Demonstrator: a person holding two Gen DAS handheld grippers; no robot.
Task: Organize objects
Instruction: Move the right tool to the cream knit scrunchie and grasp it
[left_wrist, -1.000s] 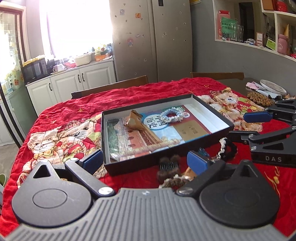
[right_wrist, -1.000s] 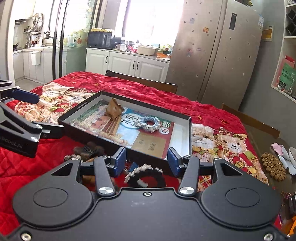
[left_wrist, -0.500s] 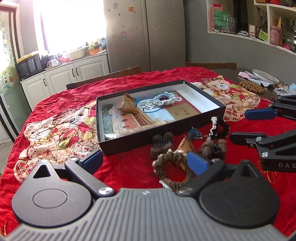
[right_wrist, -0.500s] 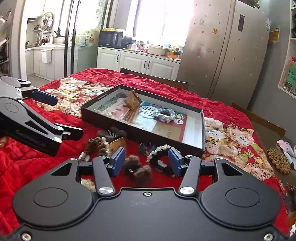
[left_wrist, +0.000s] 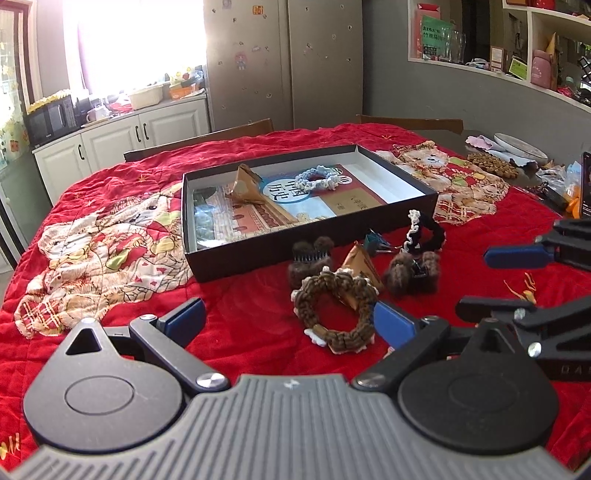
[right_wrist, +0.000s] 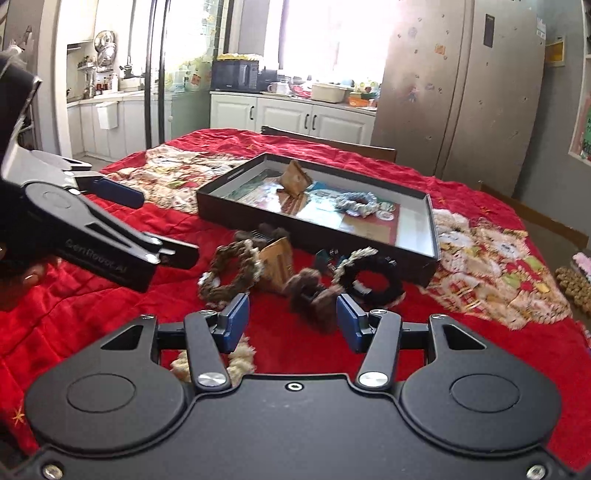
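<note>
A black tray-like box lies on the red quilt, holding a light blue scrunchie and a brown triangular clip. In front of it lie a brown braided scrunchie, a black-and-white scrunchie, two furry brown hair clips, and a tan triangular clip. My left gripper is open and empty, just short of the braided scrunchie. My right gripper is open and empty before a furry clip.
A cream scrunchie lies under my right gripper's left finger. A small teal clip sits by the box. At the table's right edge are a beaded mat, a plate and clutter. Chairs stand behind the table.
Both grippers have pulled back from the box and risen, bringing the loose scrunchies and clips in front of it into view. Both have stayed open and empty.
</note>
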